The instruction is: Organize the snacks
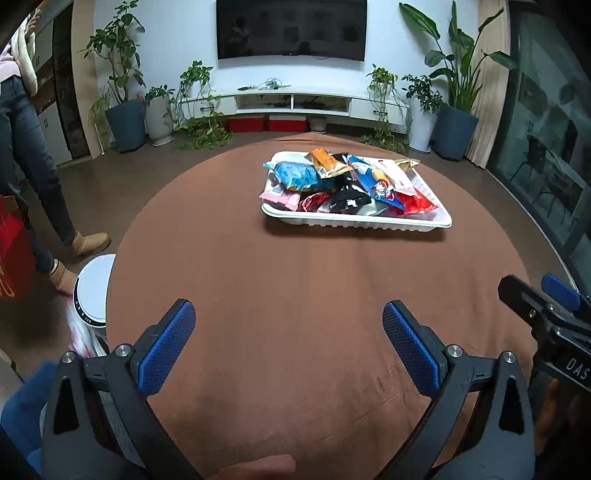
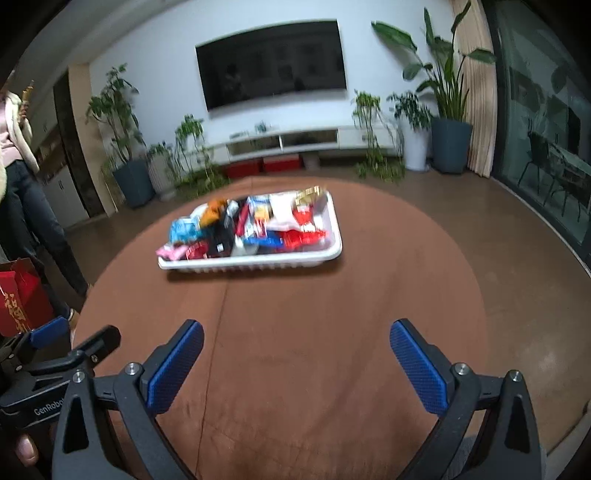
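A white tray (image 1: 354,220) sits on the round brown table (image 1: 295,280), far of centre, piled with several snack packets: a light blue one (image 1: 297,175), an orange one (image 1: 327,162), a red one (image 1: 415,203), a pink one (image 1: 279,198). The tray also shows, blurred, in the right wrist view (image 2: 251,263). My left gripper (image 1: 289,325) is open and empty, well short of the tray. My right gripper (image 2: 296,343) is open and empty, also short of the tray. The right gripper shows at the right edge of the left wrist view (image 1: 543,302).
A person (image 1: 33,155) stands left of the table beside a red bag (image 1: 13,254). A white round bin (image 1: 92,291) stands at the table's left edge. Potted plants, a TV (image 1: 291,29) and a white cabinet (image 1: 303,101) line the far wall. Glass doors are on the right.
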The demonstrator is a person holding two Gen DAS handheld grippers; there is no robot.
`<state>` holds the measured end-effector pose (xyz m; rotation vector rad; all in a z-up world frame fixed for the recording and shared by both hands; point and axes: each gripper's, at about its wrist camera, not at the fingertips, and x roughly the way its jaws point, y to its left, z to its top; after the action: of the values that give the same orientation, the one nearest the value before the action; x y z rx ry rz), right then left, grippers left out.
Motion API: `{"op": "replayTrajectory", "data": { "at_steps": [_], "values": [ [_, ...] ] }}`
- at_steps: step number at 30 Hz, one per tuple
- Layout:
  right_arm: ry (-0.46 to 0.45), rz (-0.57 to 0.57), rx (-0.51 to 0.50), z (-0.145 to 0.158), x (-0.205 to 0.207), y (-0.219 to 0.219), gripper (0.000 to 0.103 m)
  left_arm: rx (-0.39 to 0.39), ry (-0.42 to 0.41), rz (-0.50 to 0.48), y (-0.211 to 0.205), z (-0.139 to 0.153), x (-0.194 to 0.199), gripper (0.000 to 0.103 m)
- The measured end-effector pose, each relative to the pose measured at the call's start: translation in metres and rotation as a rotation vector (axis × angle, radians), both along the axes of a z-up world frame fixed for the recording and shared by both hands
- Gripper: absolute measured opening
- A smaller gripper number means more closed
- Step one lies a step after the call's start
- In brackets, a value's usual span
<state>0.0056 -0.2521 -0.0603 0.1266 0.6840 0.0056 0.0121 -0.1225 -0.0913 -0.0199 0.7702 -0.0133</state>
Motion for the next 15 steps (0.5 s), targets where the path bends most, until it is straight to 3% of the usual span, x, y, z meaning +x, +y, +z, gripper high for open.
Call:
{"op": "replayTrajectory", "data": {
  "at_steps": [15],
  "values": [
    [0.05,0.019,-0.004,-0.001,0.003,0.006,0.103,-0.008,0.036,-0.001,0.004,-0.012,0.008,0.103]
  ]
}}
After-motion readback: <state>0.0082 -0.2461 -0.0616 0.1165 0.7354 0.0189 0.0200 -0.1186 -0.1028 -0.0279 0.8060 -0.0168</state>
